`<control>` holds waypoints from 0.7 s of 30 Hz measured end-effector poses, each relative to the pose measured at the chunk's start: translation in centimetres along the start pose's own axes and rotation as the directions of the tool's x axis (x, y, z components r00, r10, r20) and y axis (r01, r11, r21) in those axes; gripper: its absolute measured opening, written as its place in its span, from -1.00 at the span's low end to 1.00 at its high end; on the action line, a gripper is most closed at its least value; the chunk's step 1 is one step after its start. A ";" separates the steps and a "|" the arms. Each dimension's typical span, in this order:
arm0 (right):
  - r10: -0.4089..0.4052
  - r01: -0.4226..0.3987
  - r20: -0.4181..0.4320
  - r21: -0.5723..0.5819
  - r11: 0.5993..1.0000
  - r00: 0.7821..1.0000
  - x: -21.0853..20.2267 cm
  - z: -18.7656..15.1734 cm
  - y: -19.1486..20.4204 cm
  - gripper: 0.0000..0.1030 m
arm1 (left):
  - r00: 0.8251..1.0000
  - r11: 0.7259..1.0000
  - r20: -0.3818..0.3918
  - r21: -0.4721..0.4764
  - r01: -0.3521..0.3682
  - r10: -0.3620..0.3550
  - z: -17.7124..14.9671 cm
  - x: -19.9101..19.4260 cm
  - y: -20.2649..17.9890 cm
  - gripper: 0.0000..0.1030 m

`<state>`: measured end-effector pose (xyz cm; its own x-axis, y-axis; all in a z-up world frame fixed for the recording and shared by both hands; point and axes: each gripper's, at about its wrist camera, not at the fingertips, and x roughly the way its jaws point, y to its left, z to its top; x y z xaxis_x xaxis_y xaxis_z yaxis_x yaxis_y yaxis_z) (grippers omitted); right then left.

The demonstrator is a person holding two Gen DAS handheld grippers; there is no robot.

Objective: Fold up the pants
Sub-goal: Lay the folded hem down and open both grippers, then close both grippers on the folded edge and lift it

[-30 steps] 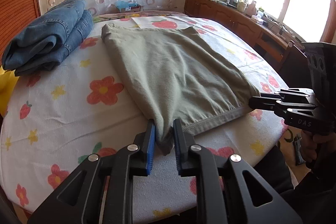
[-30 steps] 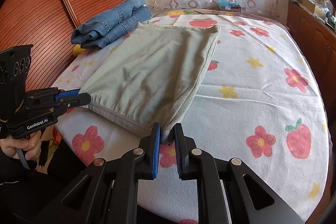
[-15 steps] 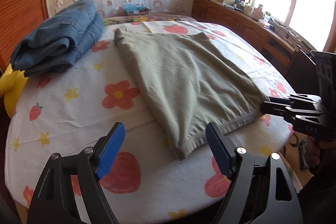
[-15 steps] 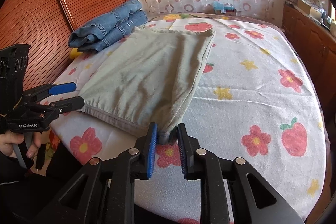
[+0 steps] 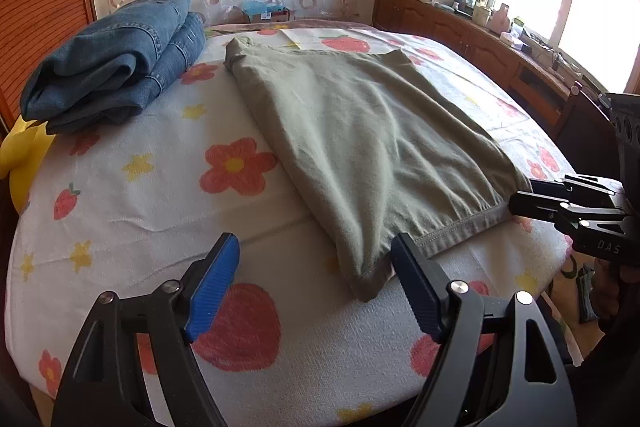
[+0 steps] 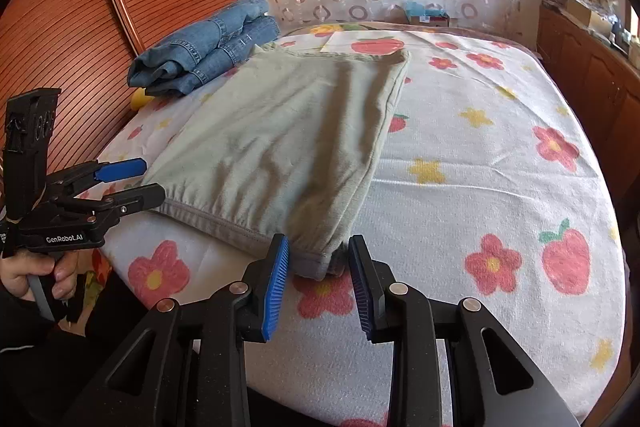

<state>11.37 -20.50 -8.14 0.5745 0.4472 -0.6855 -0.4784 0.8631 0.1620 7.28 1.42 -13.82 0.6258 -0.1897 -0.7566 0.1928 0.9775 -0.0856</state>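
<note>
Green pants (image 5: 360,131) are lying folded flat on the flowered bed (image 5: 140,195), near folded jeans (image 5: 116,59). Left tongs (image 5: 316,279) are standing spread wide, gripping nothing. Right tongs (image 6: 318,267) have just been opening, straddling a pants corner, pads off.

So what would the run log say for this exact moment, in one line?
step: fold set down | olive pants: flat on bed | left gripper: open, clear | right gripper: opening, corner between jaws | jeans: folded aside
</note>
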 end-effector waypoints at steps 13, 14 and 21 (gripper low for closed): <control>0.027 -0.027 0.000 -0.037 0.999 1.000 0.3 0.3 0.2 -0.70 | 0.996 0.995 -0.015 0.059 0.085 -0.084 -0.3 -0.2 -1.7 -0.42; 0.032 -0.032 0.000 -0.033 0.999 0.999 0.2 0.4 0.1 -0.71 | 0.995 0.993 -0.017 0.064 0.098 -0.097 -0.3 -0.3 -2.0 -0.49; 0.090 -0.090 0.037 -0.014 0.996 0.995 -0.9 1.6 -0.5 -0.72 | 0.995 0.992 0.027 0.088 0.091 -0.094 1.1 -2.0 -2.4 -0.78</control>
<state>12.13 -20.96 -6.48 0.5533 0.5316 -0.6413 -0.5373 0.8161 0.2128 6.41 -0.66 -11.42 0.6247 -0.2831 -0.7277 0.3147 0.9442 -0.0972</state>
